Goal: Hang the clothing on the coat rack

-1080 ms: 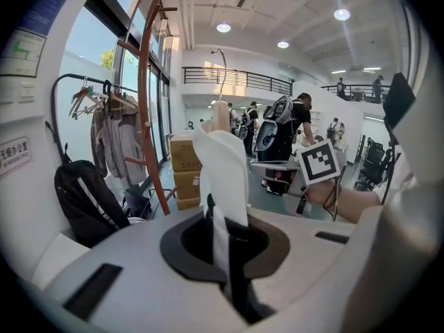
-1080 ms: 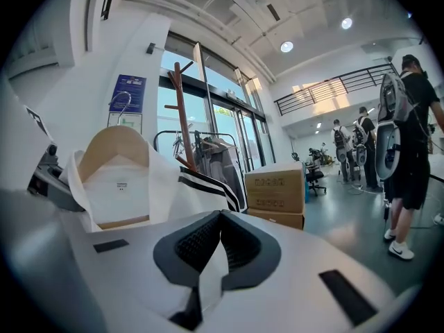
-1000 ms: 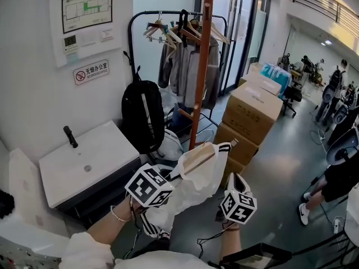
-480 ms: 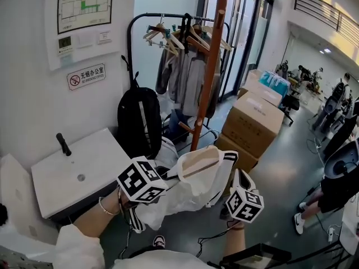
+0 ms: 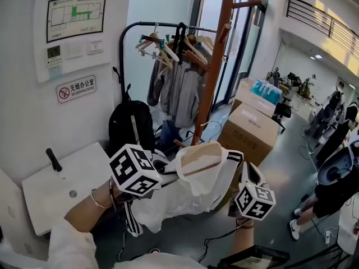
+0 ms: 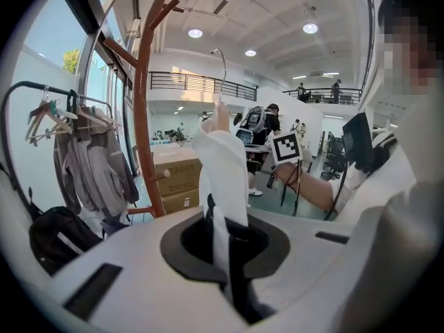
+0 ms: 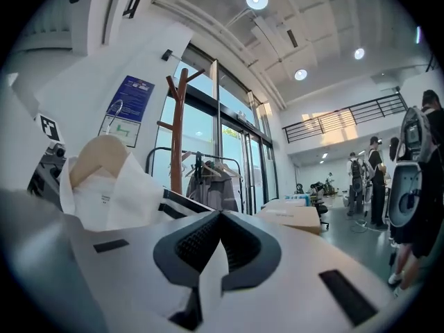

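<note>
**A:** What is hidden or cut off?

**B:** The left gripper (image 6: pixel 223 231) and right gripper (image 7: pixel 210 259) show their jaws only in their own views. In the head view the garment (image 5: pixel 190 194) covers both tips, and only the marker cubes stick out at its sides. The arms run off the bottom edge. The coat rack (image 5: pixel 220 55) is cut by the top edge, and its foot is behind the garment.

**A:** And the grippers themselves?

**B:** The left gripper's jaws are closed tight on a fold of white cloth, which rises straight up from between them. The right gripper's jaws are together too, with a thin flap of the same white cloth pinched between them.

**A:** Where is the garment?

**B:** It is in the lower middle of the head view, held up between the two grippers. It is white with black stripes and sits on a wooden hanger (image 5: pixel 197 157) whose shoulder shows in the open neck. In the left gripper view the hook (image 6: pixel 220 64) stands up above the cloth. The garment is not yet on the coat rack, which stands behind it in the upper middle.

**A:** What is farther back?

**B:** A backpack (image 5: pixel 130 126) is left of the rack's base. Above it a black rail (image 5: pixel 162 24) carries grey jackets (image 5: pixel 180 91). Boxes (image 5: pixel 251 129) are stacked to the right. The people at the far right edge are too small to make out.
</note>
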Tool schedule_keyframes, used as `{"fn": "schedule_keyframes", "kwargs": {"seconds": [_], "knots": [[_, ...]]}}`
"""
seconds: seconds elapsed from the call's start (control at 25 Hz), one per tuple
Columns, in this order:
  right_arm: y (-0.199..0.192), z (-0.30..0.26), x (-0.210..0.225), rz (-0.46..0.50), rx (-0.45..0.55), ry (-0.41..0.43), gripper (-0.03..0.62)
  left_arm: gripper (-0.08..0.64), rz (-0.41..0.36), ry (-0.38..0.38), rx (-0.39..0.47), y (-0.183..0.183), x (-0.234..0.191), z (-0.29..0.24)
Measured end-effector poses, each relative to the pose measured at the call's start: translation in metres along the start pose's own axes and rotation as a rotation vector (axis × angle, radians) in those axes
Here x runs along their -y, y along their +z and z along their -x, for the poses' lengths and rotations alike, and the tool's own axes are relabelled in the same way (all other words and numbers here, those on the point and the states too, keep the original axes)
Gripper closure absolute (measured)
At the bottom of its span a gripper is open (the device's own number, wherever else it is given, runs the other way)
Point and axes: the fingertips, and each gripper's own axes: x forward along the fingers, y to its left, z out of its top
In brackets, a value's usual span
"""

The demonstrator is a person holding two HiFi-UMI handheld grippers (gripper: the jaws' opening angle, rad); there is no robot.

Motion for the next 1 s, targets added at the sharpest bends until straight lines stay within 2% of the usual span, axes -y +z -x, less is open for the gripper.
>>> {"fn": "schedule_keyframes", "kwargs": {"seconds": [0.12, 0.36, 0.6, 0.8, 1.0], "knots": [[0.007, -0.01, 0.005, 0.003, 0.009, -0.02, 0.57, 0.545, -0.029, -0.033, 0.01, 0.011, -0.007, 0.001], [0.029, -0.026, 0.021, 0.007, 0.037, -0.086, 0.569, 0.545, -0.082, -0.04, 0.024, 0.031, -0.026, 0.009], [0.045, -0.035, 0.037, 0.042, 0.052, -0.136, 0.57, 0.545, -0.126, -0.084, 0.054, 0.054, -0.033, 0.02], [0.05, -0.044, 0.051, 0.068, 0.042, -0.153, 0.569, 0.545, -0.138, -0.077, 0.081, 0.069, -0.041, 0.02], [0.064, -0.056, 0.067, 0.067, 0.073, -0.147, 0.569, 0.545, -0.129, -0.055, 0.099, 0.086, -0.044, 0.021]]}}
